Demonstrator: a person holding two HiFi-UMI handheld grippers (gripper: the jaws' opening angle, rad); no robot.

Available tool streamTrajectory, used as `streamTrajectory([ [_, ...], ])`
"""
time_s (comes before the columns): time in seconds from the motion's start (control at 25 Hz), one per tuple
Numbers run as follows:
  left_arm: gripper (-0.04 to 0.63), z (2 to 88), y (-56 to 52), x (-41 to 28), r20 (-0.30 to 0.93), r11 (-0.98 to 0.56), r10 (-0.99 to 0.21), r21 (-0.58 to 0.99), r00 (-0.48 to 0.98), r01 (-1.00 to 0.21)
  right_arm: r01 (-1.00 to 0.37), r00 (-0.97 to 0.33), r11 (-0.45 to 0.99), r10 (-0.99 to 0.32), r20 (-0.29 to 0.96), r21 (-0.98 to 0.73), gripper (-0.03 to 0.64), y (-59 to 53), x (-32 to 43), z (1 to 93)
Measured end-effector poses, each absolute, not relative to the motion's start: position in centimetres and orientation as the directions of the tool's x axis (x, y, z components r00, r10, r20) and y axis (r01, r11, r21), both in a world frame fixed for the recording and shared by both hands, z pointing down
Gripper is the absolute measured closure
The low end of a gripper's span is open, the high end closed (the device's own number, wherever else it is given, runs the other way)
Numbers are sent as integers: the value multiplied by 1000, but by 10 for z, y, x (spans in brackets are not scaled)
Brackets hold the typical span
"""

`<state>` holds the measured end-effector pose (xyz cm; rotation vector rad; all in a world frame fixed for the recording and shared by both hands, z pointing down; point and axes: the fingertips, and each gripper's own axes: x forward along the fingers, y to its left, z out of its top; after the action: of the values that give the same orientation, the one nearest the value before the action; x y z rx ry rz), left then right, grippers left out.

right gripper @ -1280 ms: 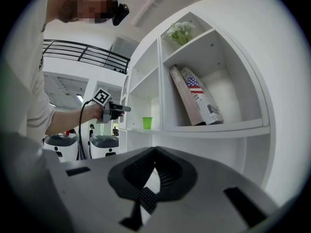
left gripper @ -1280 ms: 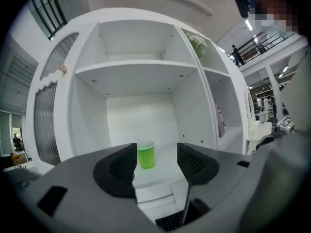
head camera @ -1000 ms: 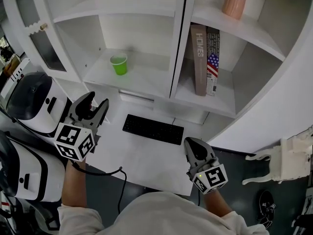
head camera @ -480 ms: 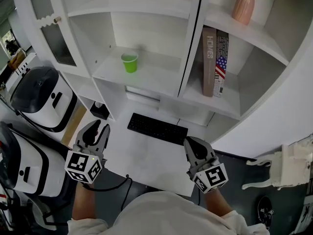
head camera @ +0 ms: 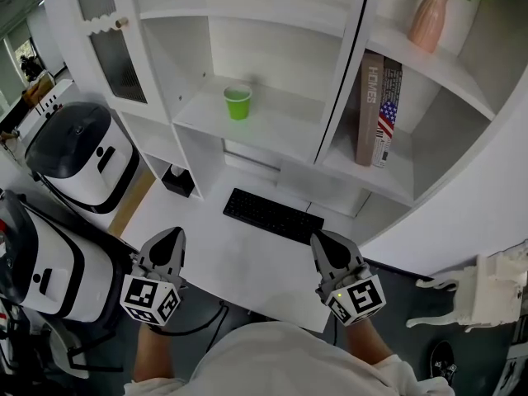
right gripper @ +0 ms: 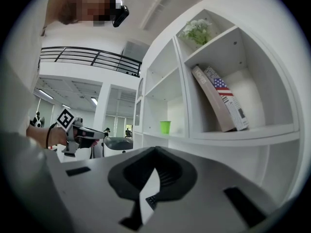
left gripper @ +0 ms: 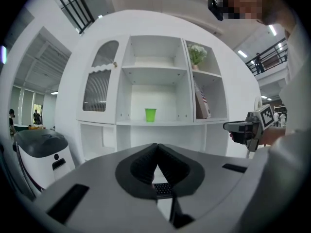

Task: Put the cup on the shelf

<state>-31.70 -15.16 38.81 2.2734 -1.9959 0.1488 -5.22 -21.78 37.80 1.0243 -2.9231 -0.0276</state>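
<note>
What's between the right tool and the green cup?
Head view: the black keyboard lies on the desk between the right tool and the cup, which stands on the shelf.

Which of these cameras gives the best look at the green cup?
The head view: the green cup looks largest there, upright on the shelf. The left gripper view shows it small, head-on; the right gripper view small, from an angle.

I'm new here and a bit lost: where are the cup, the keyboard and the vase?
cup [head camera: 238, 104], head view, its green side.
keyboard [head camera: 273, 216], head view, middle of the keys.
vase [head camera: 431, 21], head view, its pink body.
</note>
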Motion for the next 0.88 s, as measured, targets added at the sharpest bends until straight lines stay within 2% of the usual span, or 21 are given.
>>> streamTrajectory([
  [0.88,594,401,-128,-317,159,-103,-981,44,109,-994,-590,-805,806,-591,38,49,614,-204,-61,374],
])
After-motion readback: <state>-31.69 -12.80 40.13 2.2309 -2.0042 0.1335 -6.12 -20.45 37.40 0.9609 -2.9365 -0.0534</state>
